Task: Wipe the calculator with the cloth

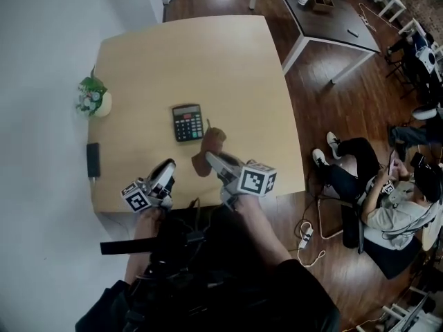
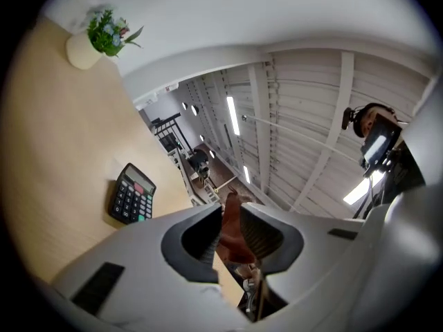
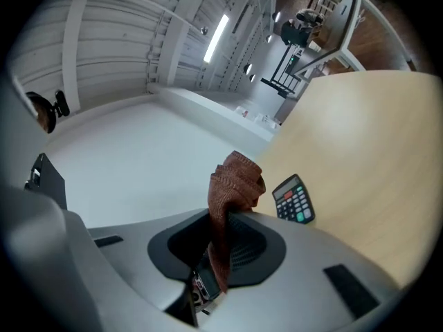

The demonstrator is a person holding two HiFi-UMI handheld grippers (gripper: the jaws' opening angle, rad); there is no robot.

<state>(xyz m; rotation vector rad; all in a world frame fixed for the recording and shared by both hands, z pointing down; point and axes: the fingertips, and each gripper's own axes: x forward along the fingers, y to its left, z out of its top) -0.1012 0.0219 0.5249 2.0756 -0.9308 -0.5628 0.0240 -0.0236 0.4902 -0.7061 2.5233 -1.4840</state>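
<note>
1. The right tongs [image 3: 223, 220] are clamped on the brown cloth [image 3: 237, 175]. A bunched fold stands out past their tips and the rest trails back between the jaws.
2. The left tongs [image 2: 233, 216] have their jaws almost together. The cloth shows through the thin slit in their own view, but the head view puts it off to their right, apart from their tips, so I judge that they grip nothing.
3. The calculator [image 1: 187, 122] lies flat on the table [image 1: 228, 54]. It is just ahead of the right tongs and slightly to their left, and ahead of the left tongs and to their right. Neither pair touches it.
4. Step in hand: the cloth is held above the table just short of the calculator, and wiping has not yet begun.
5. The next move calls for lowering the right tongs forward until the bunched fold rests on the keys, then dragging it along the face. The left tongs could pin an edge, since a light calculator may slide under the cloth.
6. The calculator's long axis runs away from the person, roughly in line with the way the tongs point. Its display end is at the far end and its key rows are nearer the tips.
</note>
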